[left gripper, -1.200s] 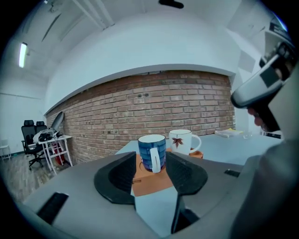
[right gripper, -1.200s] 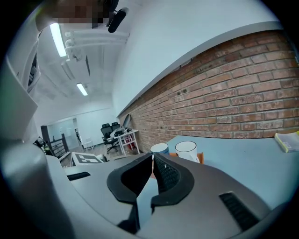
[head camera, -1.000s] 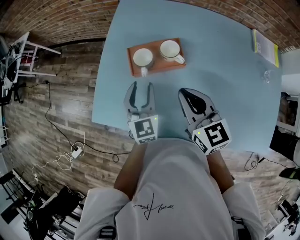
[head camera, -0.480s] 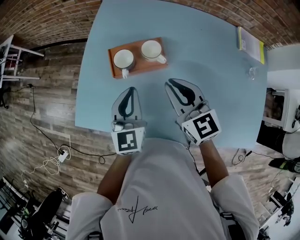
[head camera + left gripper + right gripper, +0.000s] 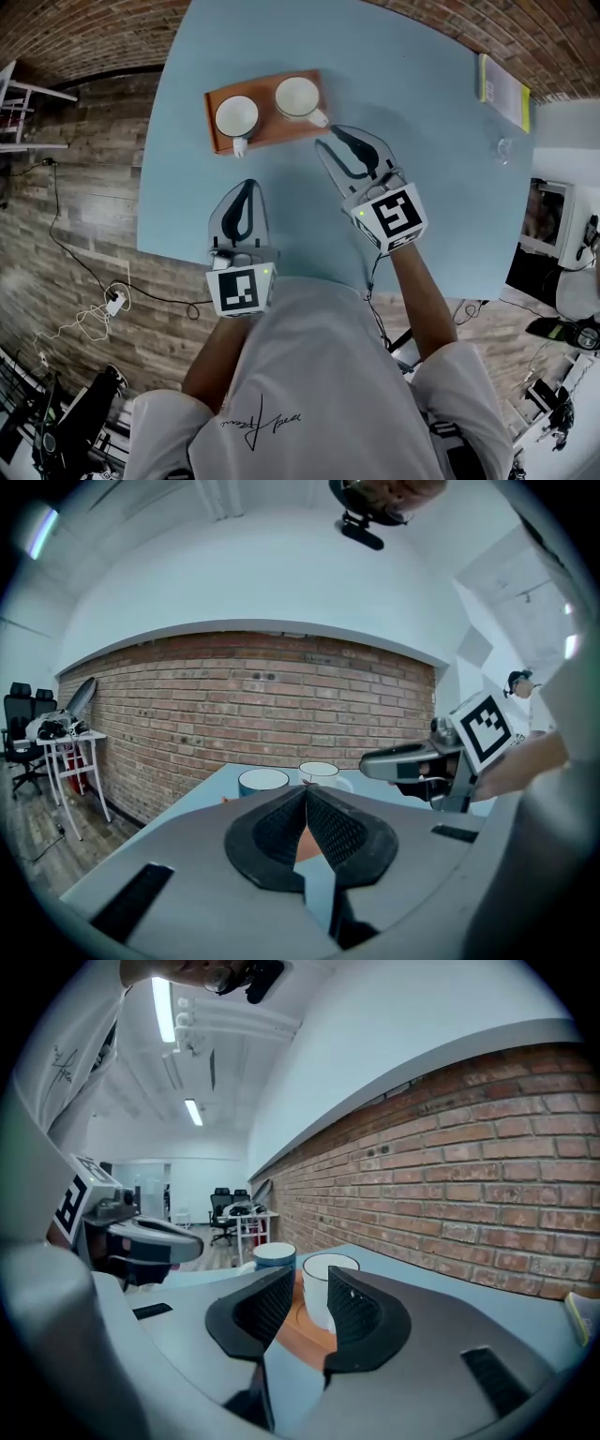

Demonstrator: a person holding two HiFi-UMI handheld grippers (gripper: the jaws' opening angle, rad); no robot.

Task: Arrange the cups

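2 cups (image 5: 236,115) on tray (image 5: 268,132) | right hand-held gripper (image 5: 342,139) open near right cup (image 5: 298,97) | left hand-held gripper (image 5: 246,187) closed, empty

Left cup (image 5: 235,116), right cup (image 5: 297,96): upright, empty, white inside, side by side on orange tray (image 5: 265,134).

1. The head view is looking steeply down from above the pale blue desk (image 5: 431,187).
2. Both gripper views are looking low across it toward the red-brown brick wall (image 5: 253,714).
3. All three are sharing the orange rectangular tray (image 5: 269,133), the right gripper view nearest.
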